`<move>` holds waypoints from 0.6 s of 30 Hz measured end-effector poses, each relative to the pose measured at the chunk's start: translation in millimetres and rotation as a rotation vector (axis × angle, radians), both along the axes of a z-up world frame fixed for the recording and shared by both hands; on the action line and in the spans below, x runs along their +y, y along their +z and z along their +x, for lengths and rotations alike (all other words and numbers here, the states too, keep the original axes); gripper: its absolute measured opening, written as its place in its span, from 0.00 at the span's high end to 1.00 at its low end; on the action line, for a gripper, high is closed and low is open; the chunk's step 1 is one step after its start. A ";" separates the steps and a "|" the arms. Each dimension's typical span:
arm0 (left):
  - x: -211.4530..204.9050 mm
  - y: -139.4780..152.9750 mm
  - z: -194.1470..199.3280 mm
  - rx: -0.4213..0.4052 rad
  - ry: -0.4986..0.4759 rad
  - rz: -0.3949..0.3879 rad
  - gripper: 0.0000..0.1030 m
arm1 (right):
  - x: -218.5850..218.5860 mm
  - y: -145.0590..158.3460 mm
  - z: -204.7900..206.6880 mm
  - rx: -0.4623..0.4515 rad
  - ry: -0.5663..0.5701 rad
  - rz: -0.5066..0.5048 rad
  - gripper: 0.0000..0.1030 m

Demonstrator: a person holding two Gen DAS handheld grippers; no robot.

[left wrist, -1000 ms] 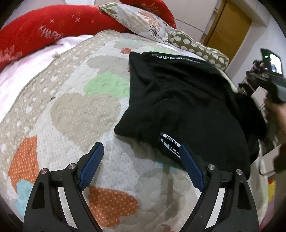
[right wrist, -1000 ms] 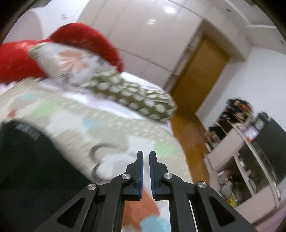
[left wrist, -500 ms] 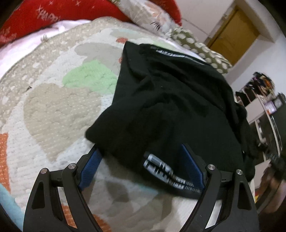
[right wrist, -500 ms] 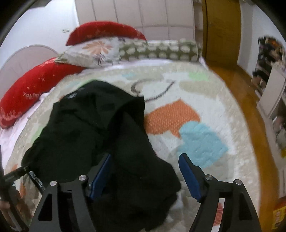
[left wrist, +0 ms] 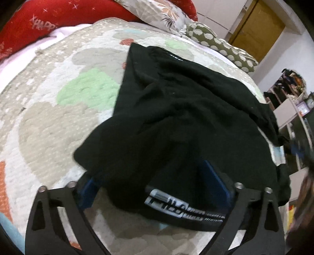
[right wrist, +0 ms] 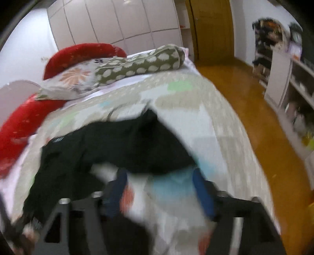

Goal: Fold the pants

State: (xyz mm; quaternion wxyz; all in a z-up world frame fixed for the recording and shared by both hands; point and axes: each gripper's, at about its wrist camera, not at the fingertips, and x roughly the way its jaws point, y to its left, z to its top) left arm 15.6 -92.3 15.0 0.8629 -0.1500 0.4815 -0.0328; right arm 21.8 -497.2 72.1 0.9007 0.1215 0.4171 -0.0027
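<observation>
Nearest the bed's foot edge, the left gripper (left wrist: 155,180) has its jaws opening wide; the near hem of the black pants (left wrist: 186,121) with its white lettered waistband (left wrist: 182,209) lies between the 2 blue pads, which do not visibly press on it. At the same near edge on the other side, the right gripper (right wrist: 159,188) is blurred, its jaws opening too, with bare quilt between the pads and the pants' near edge just beyond the fingertips.

The pants lie crumpled across the middle of the quilt (left wrist: 49,121), their right side hanging toward the bed's right edge. Open quilt stretches from the pants to the bed's left edge in the left wrist view, and a strip of bare quilt runs along the right edge in the right wrist view.

Farther off, at the head edge, sit a red pillow (left wrist: 35,17), a floral pillow (left wrist: 157,13) and a spotted bolster (right wrist: 141,64). Beyond the right edge, bare wooden floor (right wrist: 255,109) runs to a door (right wrist: 212,29), with shelves (right wrist: 290,78) along the wall.
</observation>
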 end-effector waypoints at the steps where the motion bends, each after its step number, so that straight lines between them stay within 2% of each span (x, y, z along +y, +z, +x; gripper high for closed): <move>1: 1.2 0.2 1.8 -0.002 0.007 -0.013 0.05 | 3.9 -5.3 -17.6 0.007 0.020 0.029 0.30; 3: 3.8 2.2 3.7 -0.022 0.008 -0.058 0.05 | 8.1 -21.5 -40.5 0.038 0.054 0.133 0.30; 4: 5.0 3.6 3.8 -0.040 0.007 -0.084 0.17 | 8.3 -30.7 -45.7 0.046 0.049 0.205 0.30; 5: 6.0 4.2 4.4 -0.051 0.008 -0.095 0.51 | 11.2 -41.1 -47.0 0.052 0.057 0.276 0.30; 6: 6.2 3.6 6.5 -0.042 0.005 -0.085 0.67 | 14.7 -48.7 -48.2 0.059 0.075 0.312 0.36; 7: 6.8 3.0 7.7 -0.023 -0.013 -0.097 0.78 | 19.9 -54.1 -48.9 0.060 0.086 0.318 0.51; 8: 10.1 5.0 5.6 -0.021 -0.028 -0.130 0.88 | 26.2 -54.7 -48.1 0.054 0.098 0.302 0.88; 10: 13.3 14.3 0.4 -0.026 -0.049 -0.136 0.91 | 36.1 -42.8 -50.2 0.020 0.121 0.259 0.88; 13: 30.3 46.2 -19.5 -0.105 -0.048 -0.100 0.92 | 46.1 6.4 -66.2 -0.112 0.135 0.090 0.88; 15: 46.1 66.2 -34.3 -0.159 -0.036 -0.072 0.92 | 45.1 29.2 -70.8 -0.144 0.118 -0.008 0.88; 18: 70.6 75.4 -49.7 -0.162 -0.010 -0.066 0.92 | 38.0 47.7 -69.2 -0.138 0.107 -0.121 0.86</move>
